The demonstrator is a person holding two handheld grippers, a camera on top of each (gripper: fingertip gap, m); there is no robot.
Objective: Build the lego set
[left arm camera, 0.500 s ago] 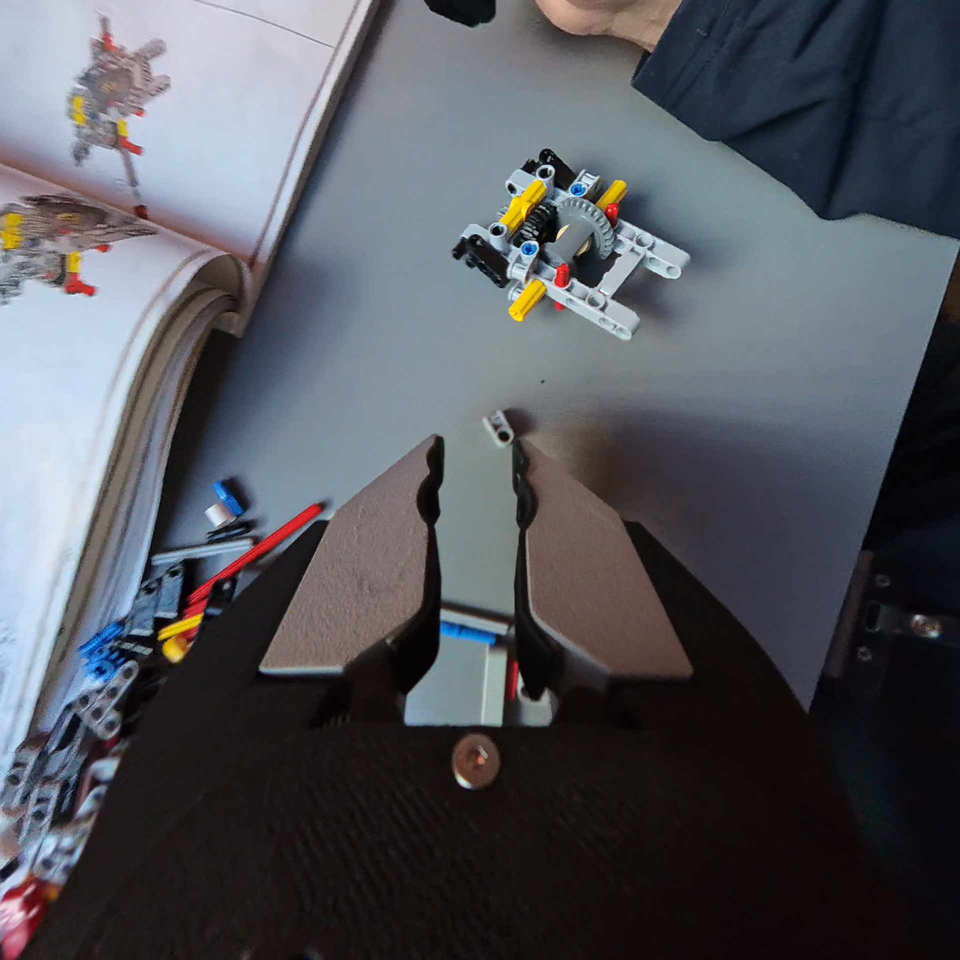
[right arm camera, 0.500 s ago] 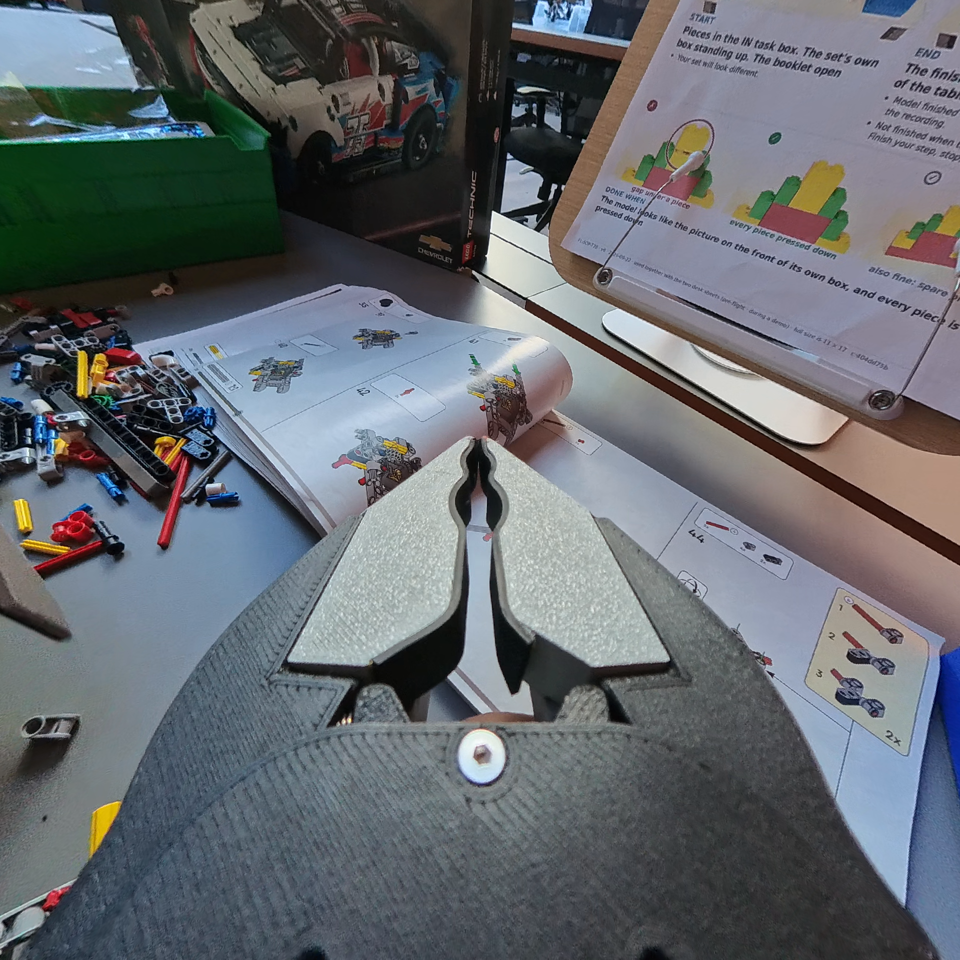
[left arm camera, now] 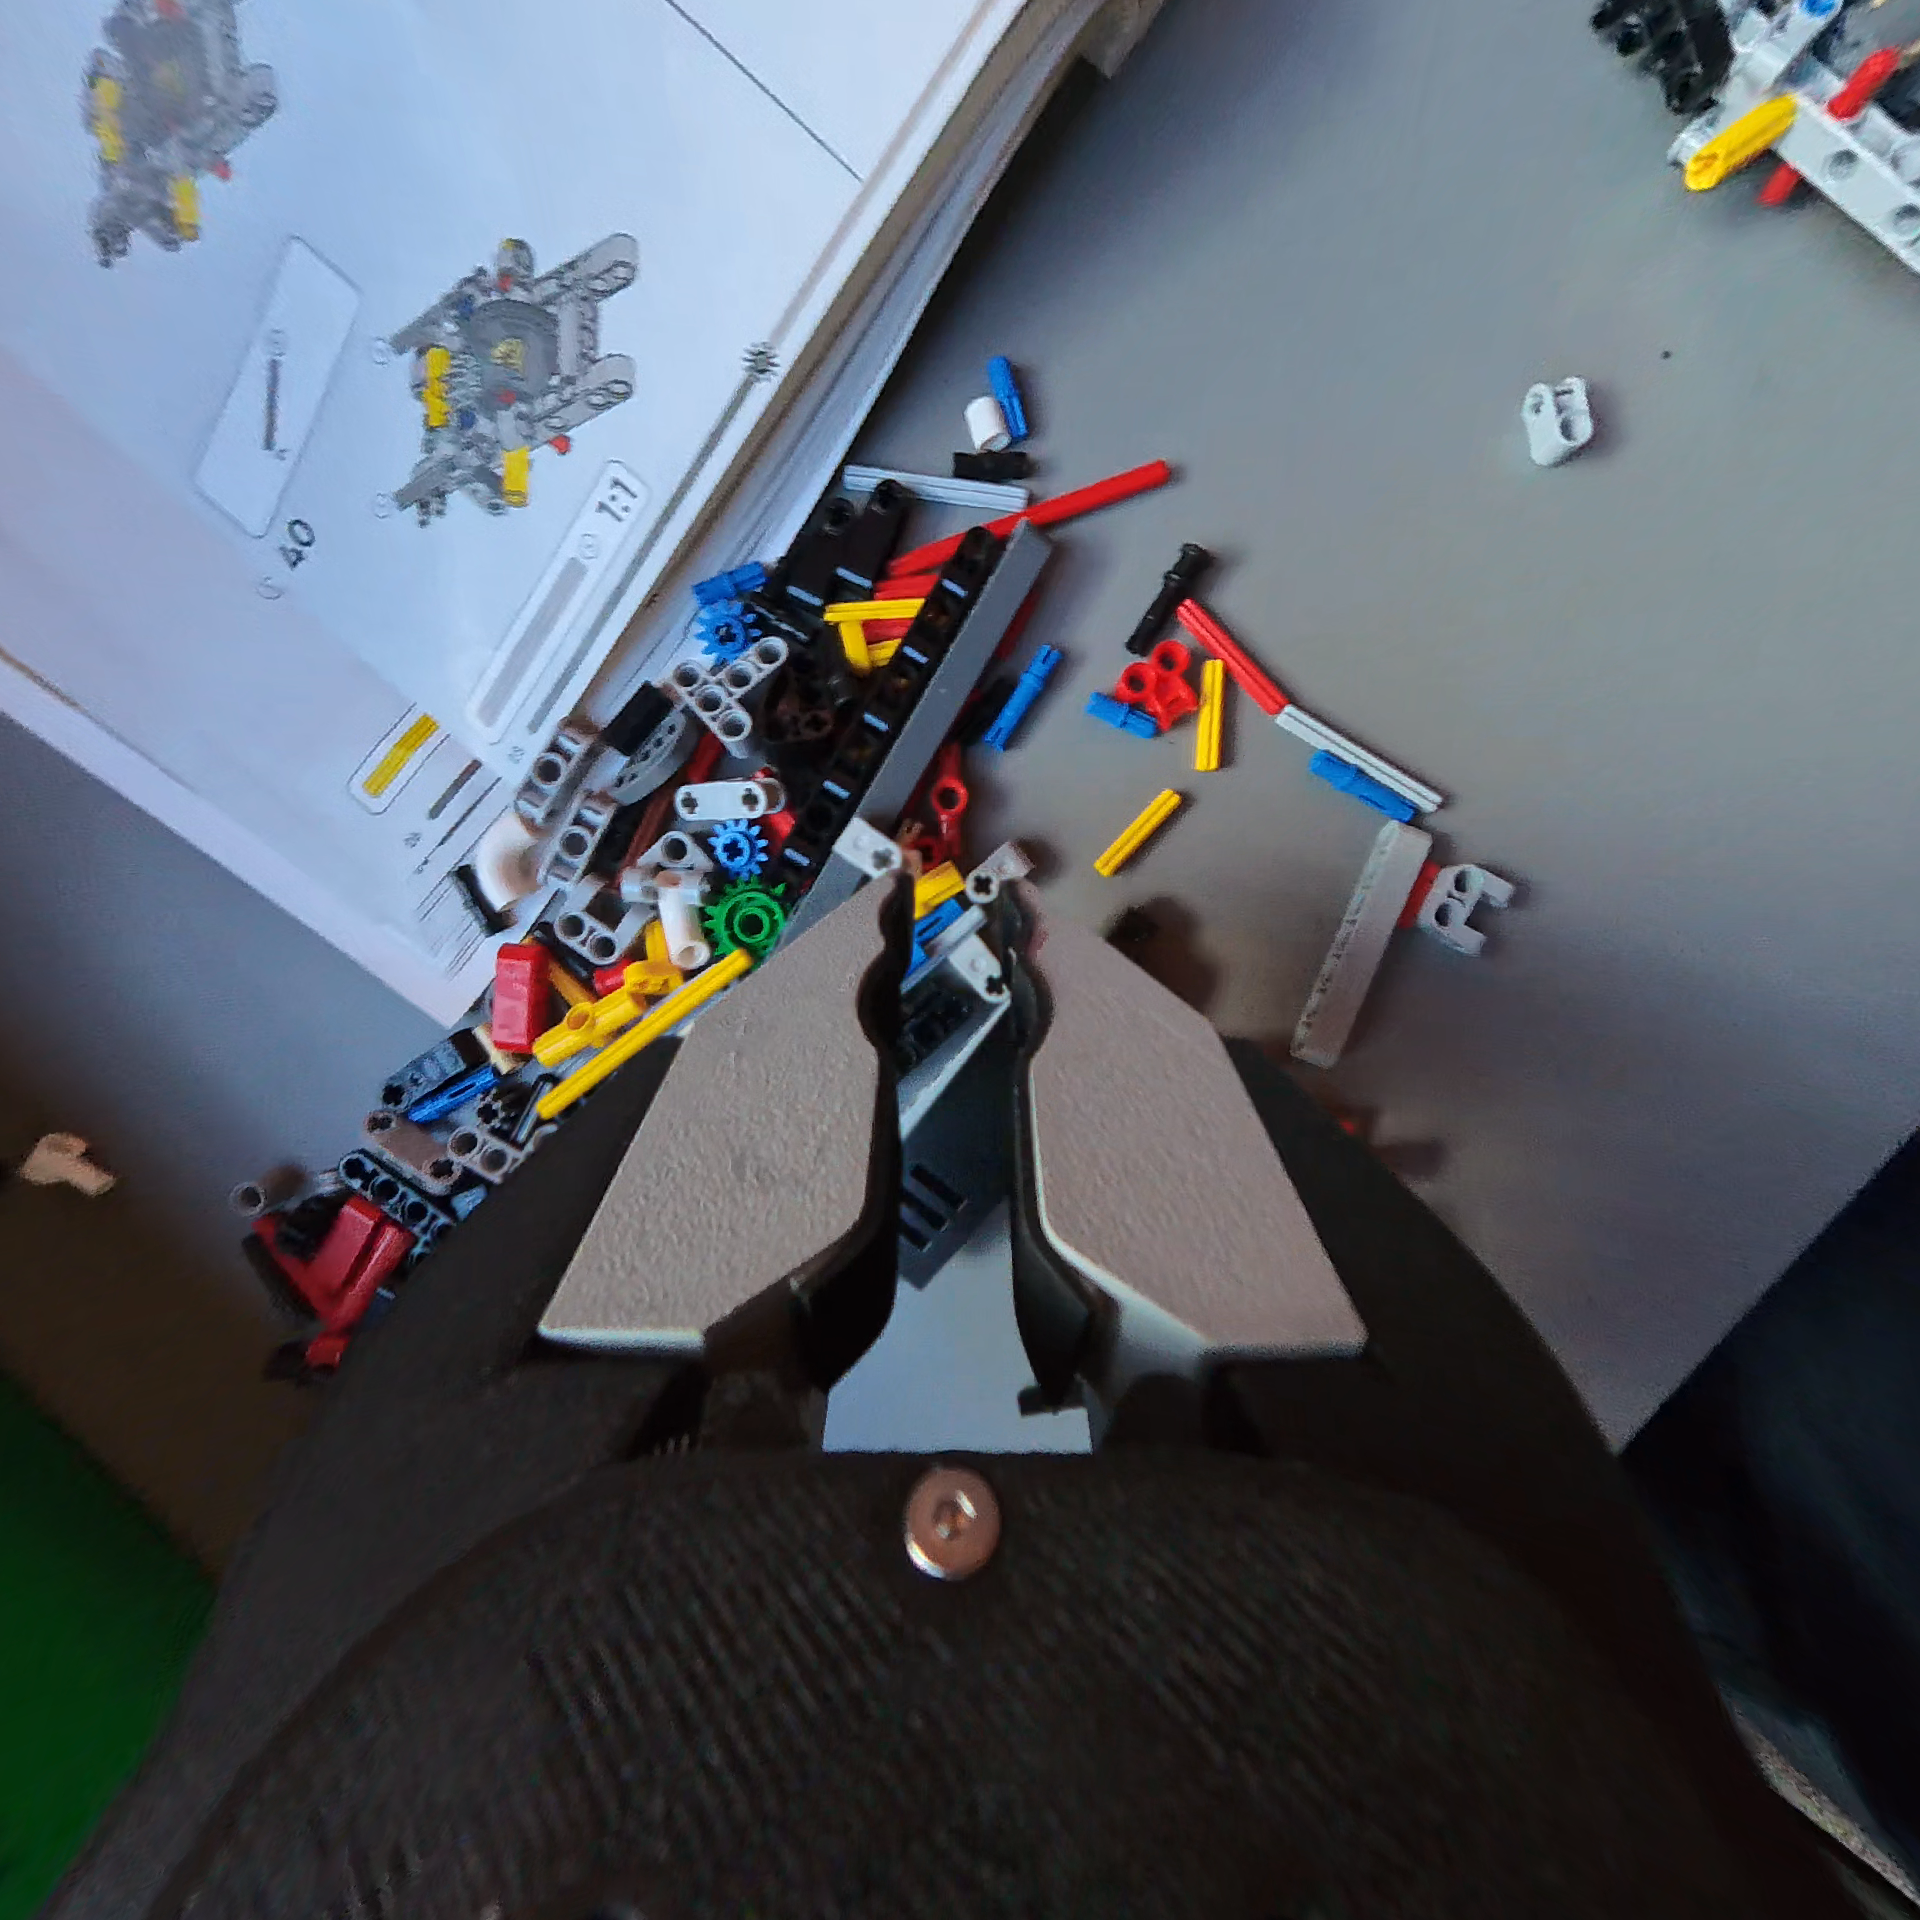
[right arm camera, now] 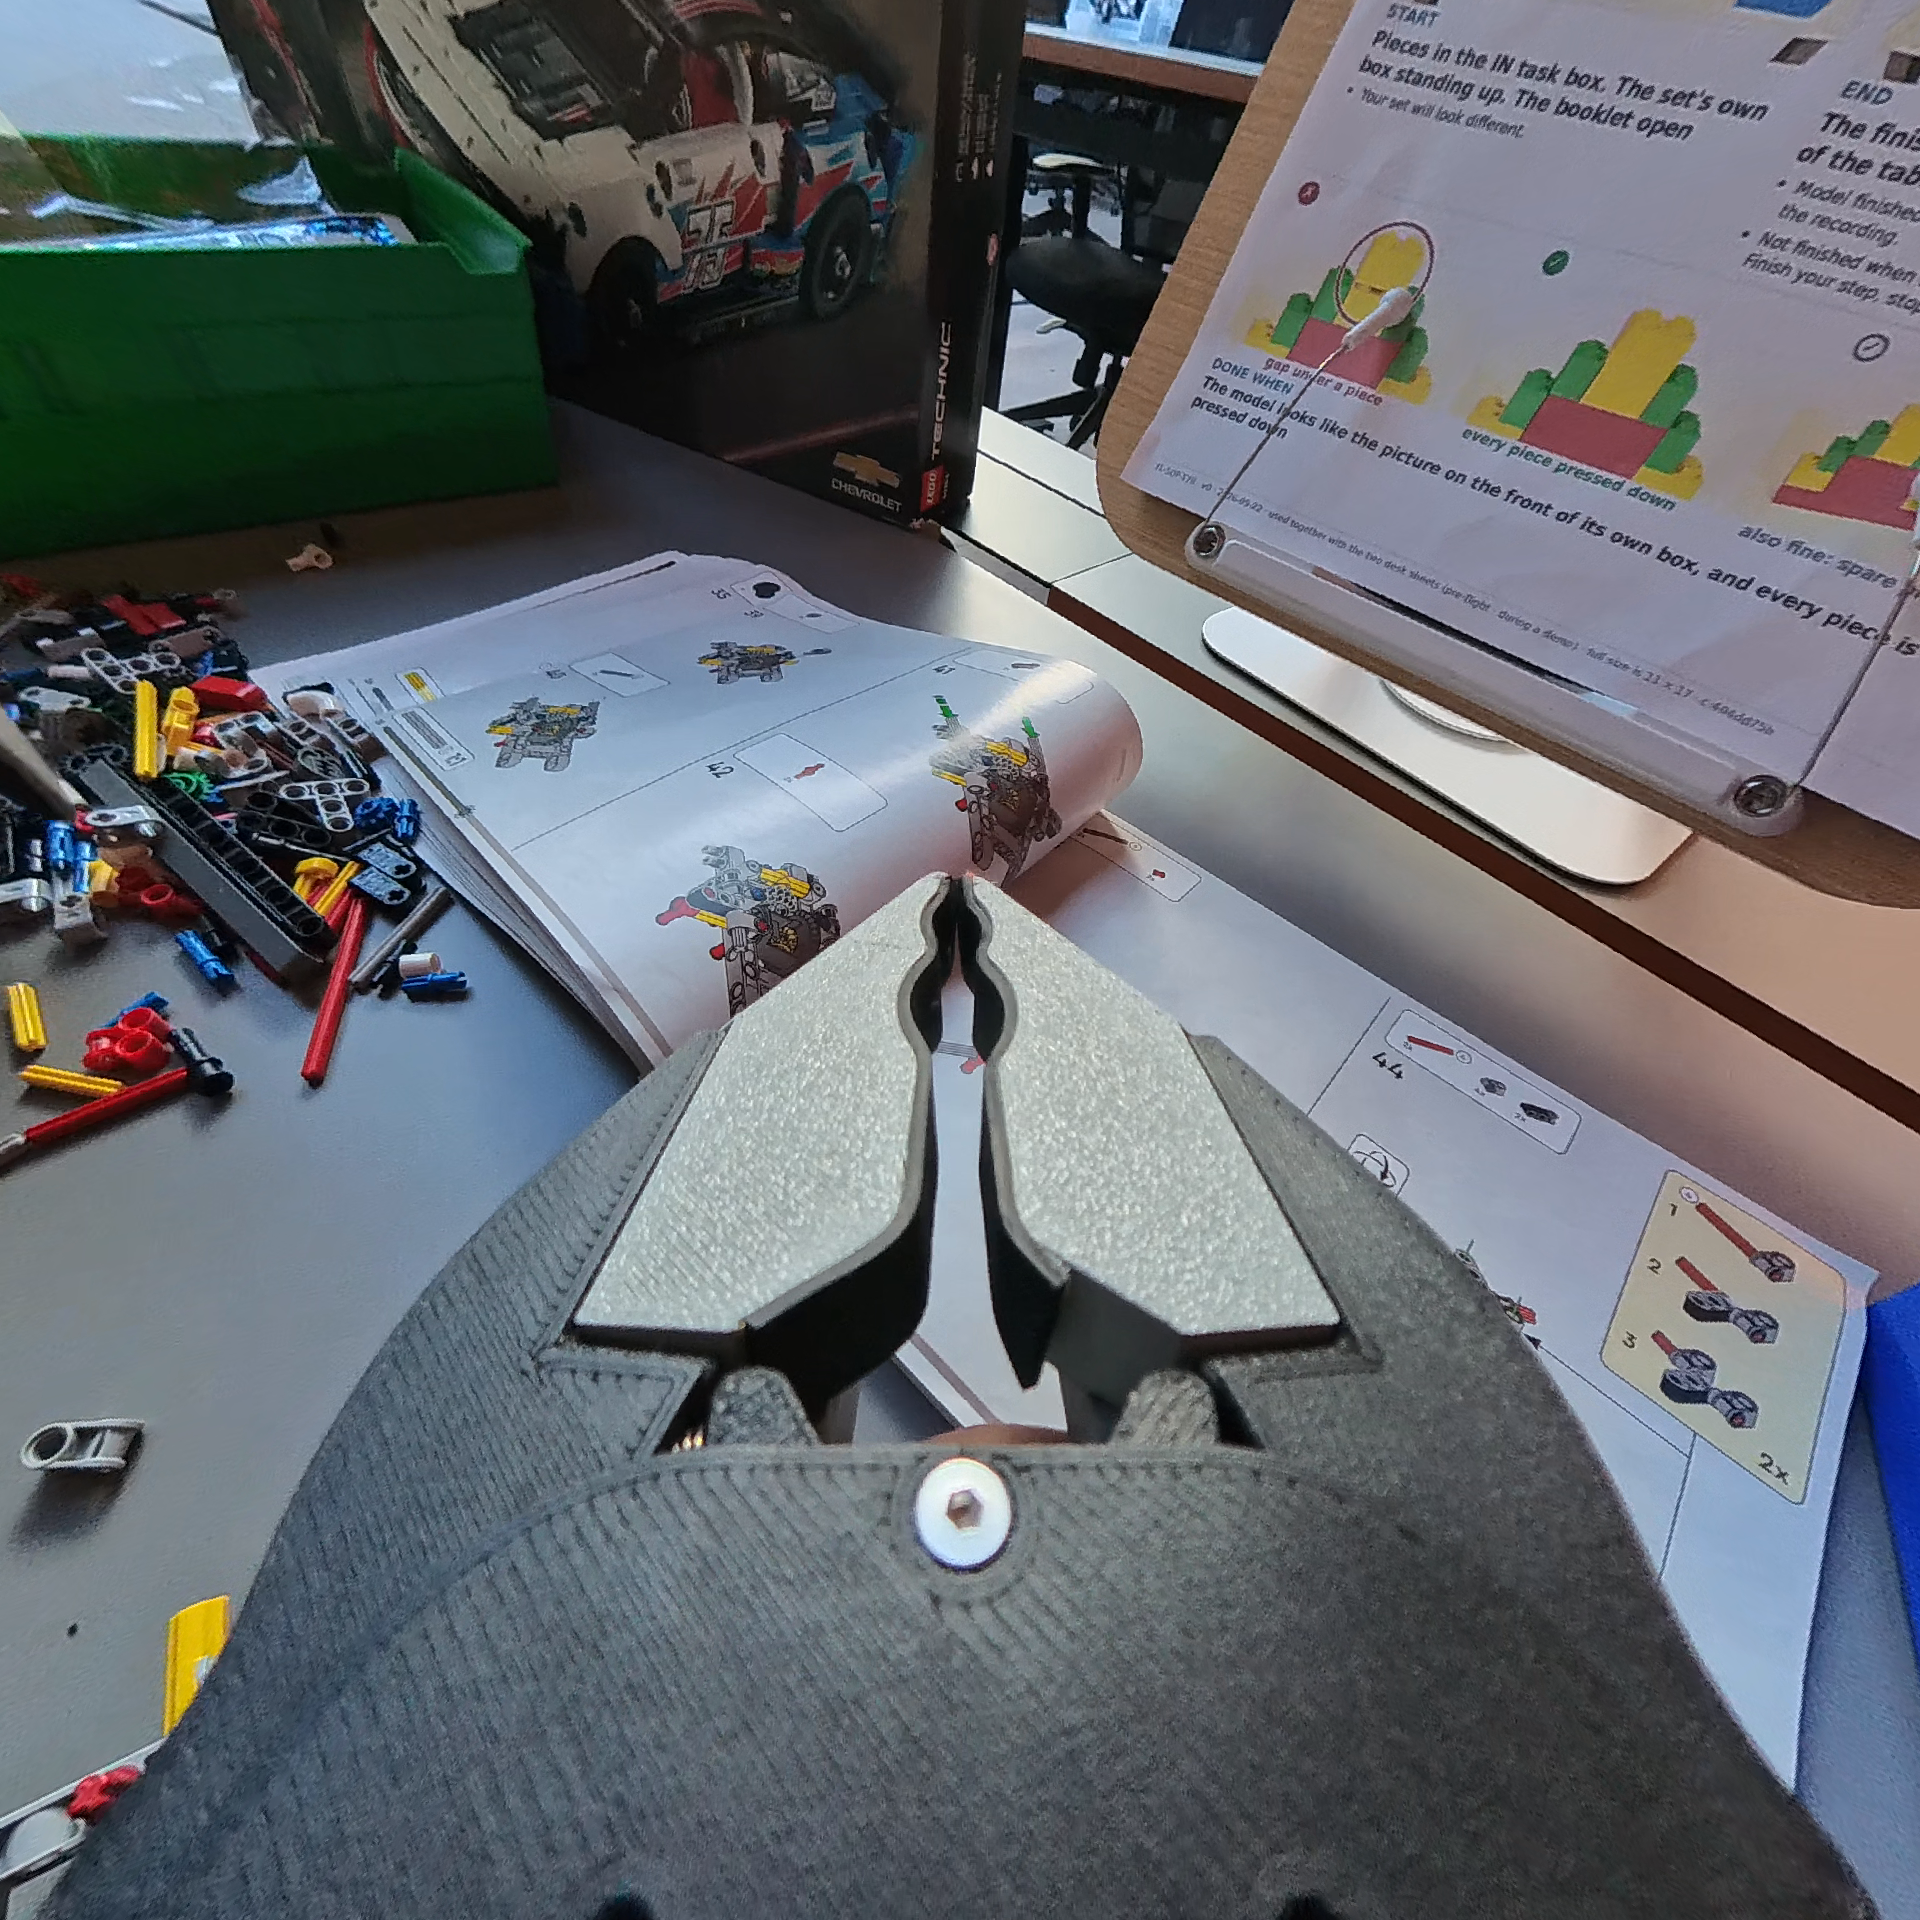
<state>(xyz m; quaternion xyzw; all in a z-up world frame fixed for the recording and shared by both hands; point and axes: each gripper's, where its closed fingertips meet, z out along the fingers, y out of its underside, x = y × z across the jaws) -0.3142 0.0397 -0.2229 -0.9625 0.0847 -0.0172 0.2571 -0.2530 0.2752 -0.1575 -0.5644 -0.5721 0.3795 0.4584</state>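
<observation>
Grey desk all round, and the landmark is the open instruction booklet. Just beside its page edge sprawls the heap of building-toy pieces; the left gripper hovers low over that heap's near end, fingers parted, gripping nothing, a long dark-grey beam running off ahead. A part-built grey assembly sits well away from the booklet. The right gripper, clenched and bare, hangs over the booklet's page.
</observation>
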